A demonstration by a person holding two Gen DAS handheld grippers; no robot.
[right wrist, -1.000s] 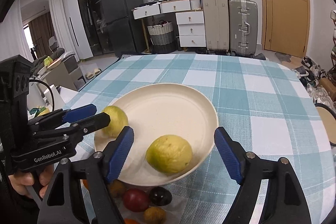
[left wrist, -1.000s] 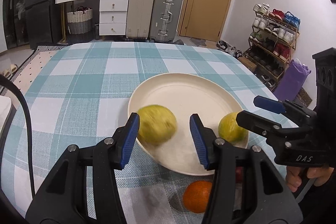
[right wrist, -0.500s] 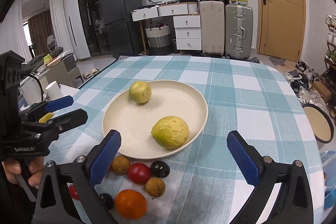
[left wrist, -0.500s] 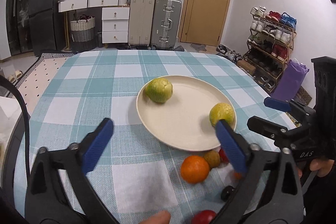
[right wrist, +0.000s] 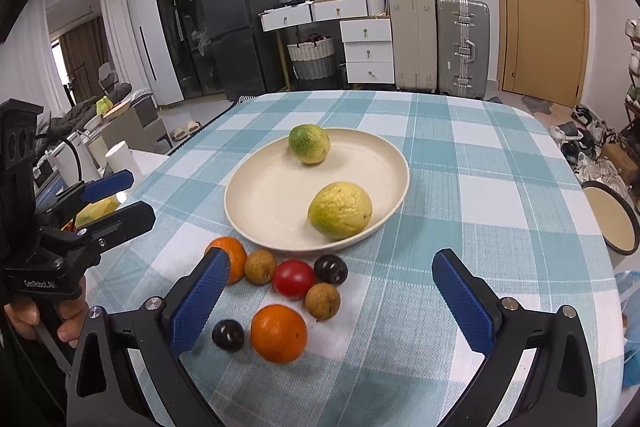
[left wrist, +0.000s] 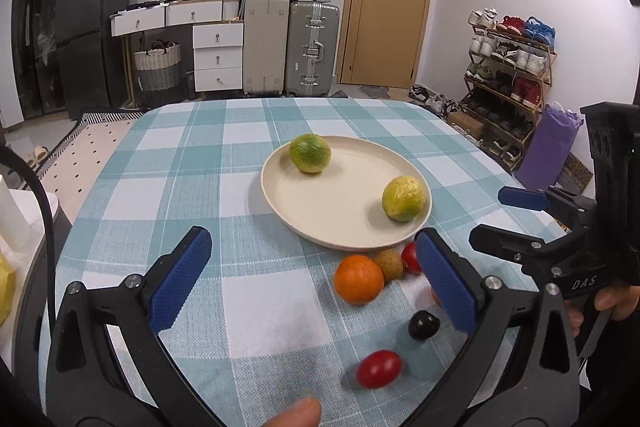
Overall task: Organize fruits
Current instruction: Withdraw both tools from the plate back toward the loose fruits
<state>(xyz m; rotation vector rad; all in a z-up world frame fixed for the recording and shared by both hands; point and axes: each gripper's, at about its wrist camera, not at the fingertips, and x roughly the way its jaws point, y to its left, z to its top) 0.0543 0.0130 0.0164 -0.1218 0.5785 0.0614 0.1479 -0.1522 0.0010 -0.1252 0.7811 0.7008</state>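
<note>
Both tongs, left (left wrist: pixel 312 279) and right (right wrist: pixel 332 299), have drawn back spread and empty from the plate (right wrist: pixel 256 227), where two green-yellow fruits (right wrist: pixel 340 211) now lie, so next a small fruit such as the near orange (right wrist: pixel 279 333) wants pinching off the checked desk (right wrist: pixel 480 167), suitcases behind.

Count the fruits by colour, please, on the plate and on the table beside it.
Yellow-green: 2, both on the plate
Orange: 2
Brown: 2
Red: 2
Dark: 2
Total: 10
</note>
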